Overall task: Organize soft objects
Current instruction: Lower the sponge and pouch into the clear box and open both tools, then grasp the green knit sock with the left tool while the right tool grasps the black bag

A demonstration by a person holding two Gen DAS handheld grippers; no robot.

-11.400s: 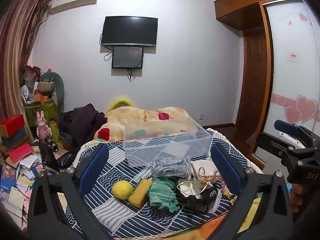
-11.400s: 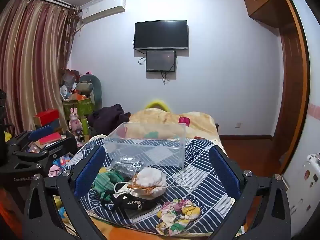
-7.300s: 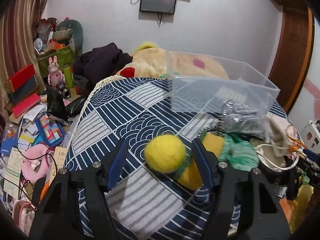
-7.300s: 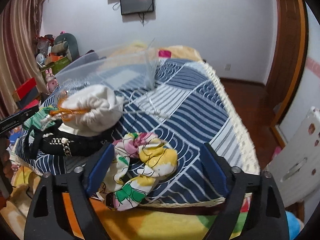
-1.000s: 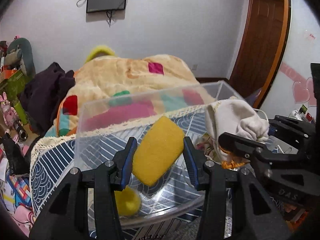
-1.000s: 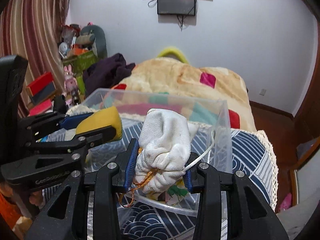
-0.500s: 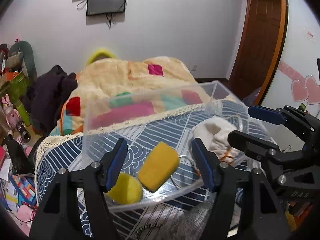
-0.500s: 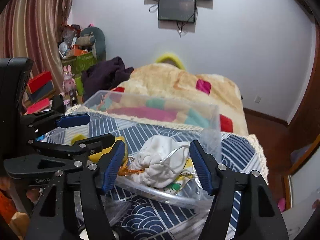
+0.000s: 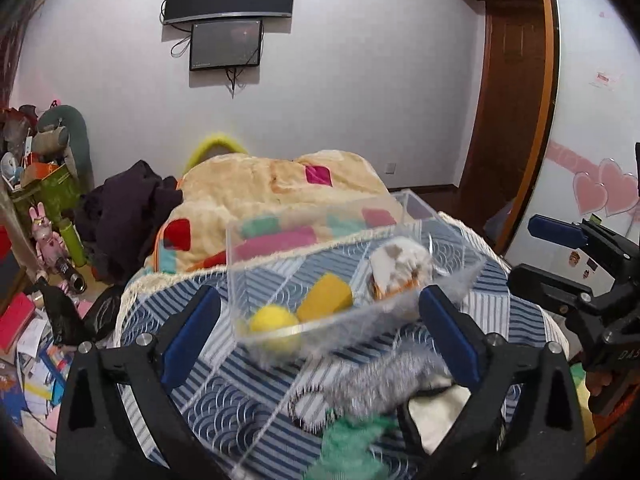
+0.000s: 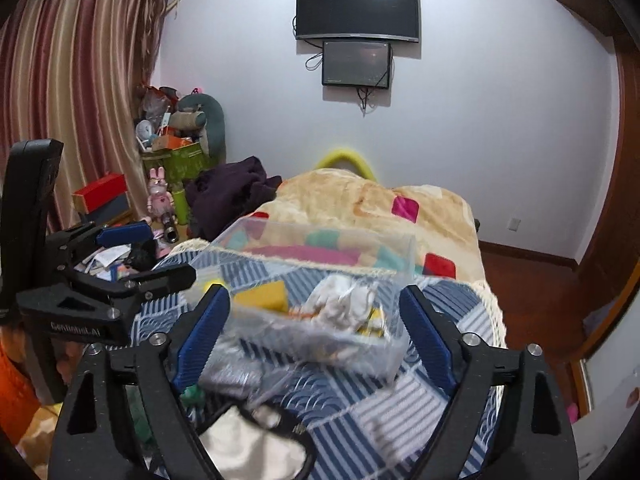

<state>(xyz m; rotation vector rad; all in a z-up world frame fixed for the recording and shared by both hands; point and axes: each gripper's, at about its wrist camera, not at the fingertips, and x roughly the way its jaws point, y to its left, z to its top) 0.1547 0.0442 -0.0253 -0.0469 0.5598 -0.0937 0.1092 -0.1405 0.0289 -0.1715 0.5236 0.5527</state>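
A clear plastic bin stands on the blue patterned bedspread. Inside it lie a yellow ball, a yellow sponge and a white drawstring pouch. The bin also shows in the right wrist view, with the sponge and the pouch. My left gripper is open and empty, back from the bin. My right gripper is open and empty too. In front of the bin lie a silver item, a green cloth and a white and black bag.
A beige patchwork blanket and a dark pile of clothes lie behind the bin. Toys, boxes and books clutter the floor at the left. A wooden door is at the right.
Both grippers let go of the sponge and the pouch into the bin, opened wider and pulled back and up from it.
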